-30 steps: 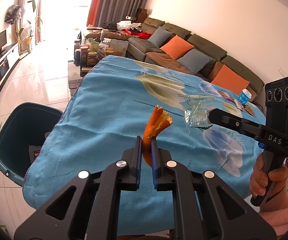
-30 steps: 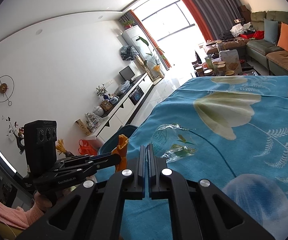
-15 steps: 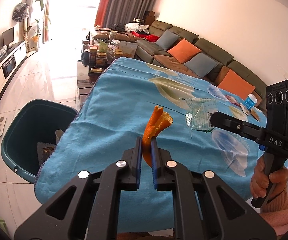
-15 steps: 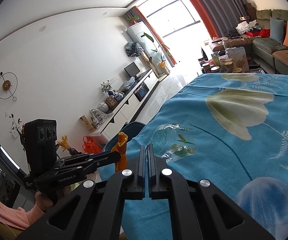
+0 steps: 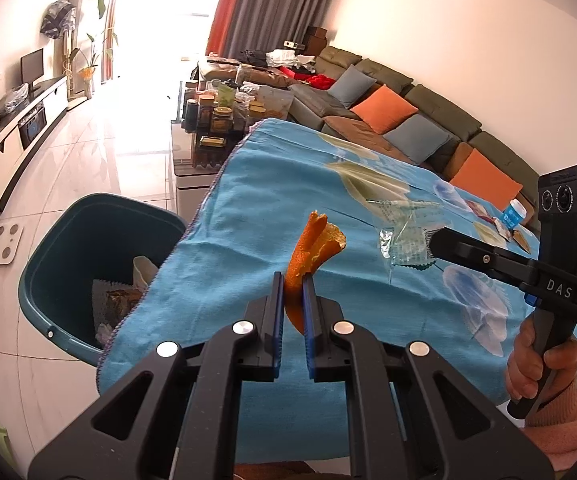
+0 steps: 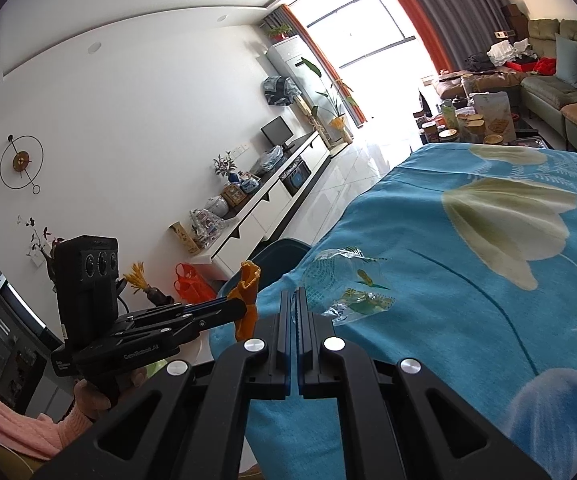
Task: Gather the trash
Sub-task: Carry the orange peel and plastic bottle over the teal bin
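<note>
Left wrist view: the left gripper [image 5: 290,280] pinches an orange peel [image 5: 312,248] upright above the blue tablecloth [image 5: 248,208], with the teal bin [image 5: 88,240] at nine o'clock. At three o'clock, the right gripper [image 5: 432,240] clamps a clear plastic wrapper [image 5: 404,236].
</note>
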Demonstrator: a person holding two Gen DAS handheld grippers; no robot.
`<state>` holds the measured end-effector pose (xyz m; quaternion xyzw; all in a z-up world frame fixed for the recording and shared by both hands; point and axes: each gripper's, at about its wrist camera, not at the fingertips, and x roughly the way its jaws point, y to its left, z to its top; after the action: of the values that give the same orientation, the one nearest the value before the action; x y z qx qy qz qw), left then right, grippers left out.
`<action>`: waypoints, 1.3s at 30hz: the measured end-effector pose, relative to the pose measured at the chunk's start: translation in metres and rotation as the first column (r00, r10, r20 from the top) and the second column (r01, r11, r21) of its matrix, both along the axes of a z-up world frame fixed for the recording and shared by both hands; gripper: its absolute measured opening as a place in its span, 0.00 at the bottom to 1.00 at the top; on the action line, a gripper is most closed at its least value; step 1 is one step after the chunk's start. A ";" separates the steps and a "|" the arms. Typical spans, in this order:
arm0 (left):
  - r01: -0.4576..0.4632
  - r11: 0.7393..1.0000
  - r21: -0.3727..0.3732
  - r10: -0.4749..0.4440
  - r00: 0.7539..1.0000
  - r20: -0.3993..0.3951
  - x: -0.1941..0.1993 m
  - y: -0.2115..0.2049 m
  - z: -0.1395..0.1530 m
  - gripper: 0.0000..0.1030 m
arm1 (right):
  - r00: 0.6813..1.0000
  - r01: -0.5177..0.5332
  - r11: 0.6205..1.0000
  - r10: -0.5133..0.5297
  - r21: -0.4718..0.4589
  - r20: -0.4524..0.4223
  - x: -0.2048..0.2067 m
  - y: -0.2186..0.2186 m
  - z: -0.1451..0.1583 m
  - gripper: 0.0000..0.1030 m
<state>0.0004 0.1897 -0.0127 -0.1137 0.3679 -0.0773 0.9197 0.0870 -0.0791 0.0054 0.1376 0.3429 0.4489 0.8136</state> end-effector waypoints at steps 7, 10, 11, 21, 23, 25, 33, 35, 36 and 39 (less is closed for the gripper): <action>-0.022 1.000 0.001 0.022 1.000 0.002 -0.002 0.009 0.001 0.09 | 0.999 -0.035 0.999 0.035 -0.001 0.001 0.000 0.015 0.001 0.01; -0.031 1.000 0.002 0.031 1.000 0.003 -0.003 0.013 0.000 0.09 | 0.999 -0.048 0.999 0.048 -0.003 0.003 0.000 0.020 0.002 0.01; -0.035 0.999 0.001 0.035 0.999 0.003 -0.004 0.015 0.000 0.09 | 0.999 -0.053 0.999 0.053 -0.003 0.003 0.000 0.022 0.002 0.01; -0.068 0.998 0.003 0.068 0.998 0.005 -0.008 0.025 0.001 0.09 | 0.996 -0.092 0.996 0.092 -0.011 0.001 0.004 0.042 0.003 0.01; -0.074 0.997 0.005 0.074 0.997 0.004 -0.007 0.028 0.002 0.09 | 0.995 -0.098 0.995 0.098 -0.012 0.001 0.004 0.044 0.003 0.01; -0.078 0.997 0.004 0.078 0.997 0.005 -0.008 0.029 0.001 0.09 | 0.995 -0.105 0.994 0.105 -0.014 0.003 0.004 0.046 0.002 0.01; -0.101 0.995 0.006 0.101 0.995 0.005 -0.010 0.039 0.001 0.09 | 0.992 -0.128 0.992 0.128 -0.018 0.000 0.007 0.055 0.002 0.01; -0.108 0.994 0.005 0.108 0.994 0.004 -0.011 0.042 0.001 0.09 | 0.991 -0.132 0.991 0.132 -0.022 0.001 0.007 0.059 0.003 0.01; -0.112 0.994 0.005 0.111 0.994 0.005 -0.012 0.043 0.001 0.09 | 0.991 -0.135 0.991 0.135 -0.022 0.000 0.007 0.060 0.003 0.01; -0.120 0.993 0.004 0.120 0.993 0.004 -0.012 0.046 0.002 0.09 | 0.990 -0.143 0.989 0.143 -0.024 0.000 0.007 0.064 0.004 0.01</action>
<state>-0.0117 0.2358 -0.0109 -0.1334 0.3586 -0.0211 0.9237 0.0944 -0.0154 0.0089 0.1025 0.3565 0.5022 0.7812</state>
